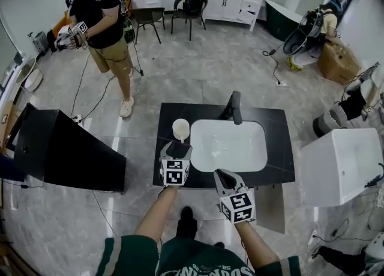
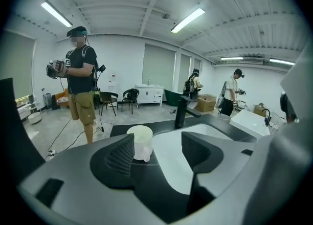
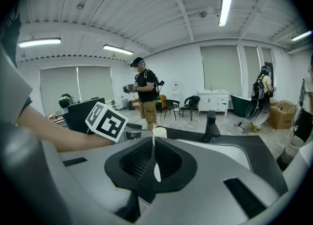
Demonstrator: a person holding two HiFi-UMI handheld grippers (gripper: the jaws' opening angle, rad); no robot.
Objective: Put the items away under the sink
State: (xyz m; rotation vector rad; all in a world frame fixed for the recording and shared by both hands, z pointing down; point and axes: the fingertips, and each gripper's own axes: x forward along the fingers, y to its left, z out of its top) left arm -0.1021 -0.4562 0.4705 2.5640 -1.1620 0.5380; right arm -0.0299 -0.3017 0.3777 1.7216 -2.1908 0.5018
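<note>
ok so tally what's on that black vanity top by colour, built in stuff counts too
white: 2 (cream-white round cup, white rectangular sink basin)
black: 1 (black metal faucet)
total: 3

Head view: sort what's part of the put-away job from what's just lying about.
Job in hand:
- white cup-shaped item on the counter
- black sink counter
- left gripper, open, with the item just ahead of it
- right gripper, shut with nothing in it

Just lying about:
- black chair
- cardboard box
- white cabinet
- floor cable
</note>
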